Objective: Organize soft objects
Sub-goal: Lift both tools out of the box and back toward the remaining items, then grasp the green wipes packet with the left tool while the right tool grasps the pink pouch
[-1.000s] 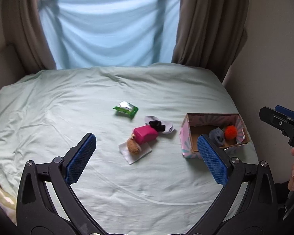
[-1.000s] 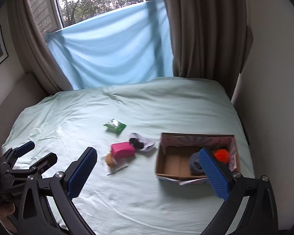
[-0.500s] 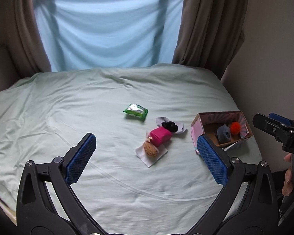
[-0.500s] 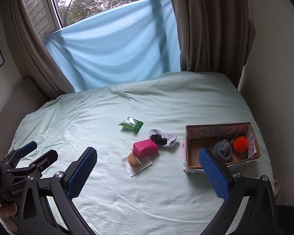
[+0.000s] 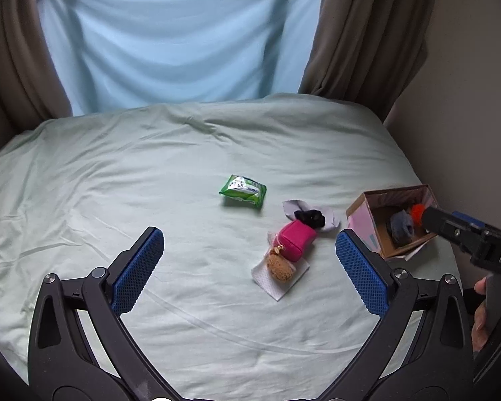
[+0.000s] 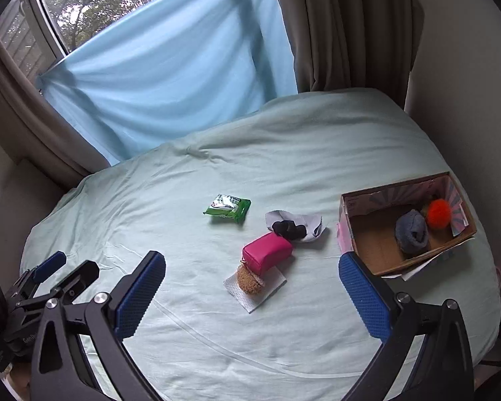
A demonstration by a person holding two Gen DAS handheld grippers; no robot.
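Both claws hang above the near part of the bed (image 6: 317,140), neither touching anything. The left claw (image 5: 250,267) stands wide open and empty; the right claw (image 6: 252,292) likewise, jaws spread, nothing between them.

The box (image 6: 367,250) sits at the bed's right edge, open side up. Inside lie a grey sock (image 6: 412,235) and an orange pom-pom (image 6: 439,214), touching each other against the far end; the near half of the box floor is bare.

Still loose on the sheet, mid-bed:
- green packet (image 6: 228,208), apart from the rest;
- black scrunchie (image 6: 289,229) lying on a pale cloth (image 6: 314,227);
- pink pouch (image 6: 267,257), just beside the scrunchie, with a tan puff (image 6: 248,282) at its near end, resting on a white wipe (image 6: 254,295).

Assessment: sorting appears partly done, with the cluster outstanding. The pouch looks the likeliest next pick, and the right claw is nearer the box. Recommended method: descend with the jaws straddling the pouch's short width, close across its middle, and lift straight up. The puff may be attached to the pouch; expect it to dangle, and watch that the wipe underneath is not dragged along. Release over the bare half of the box.
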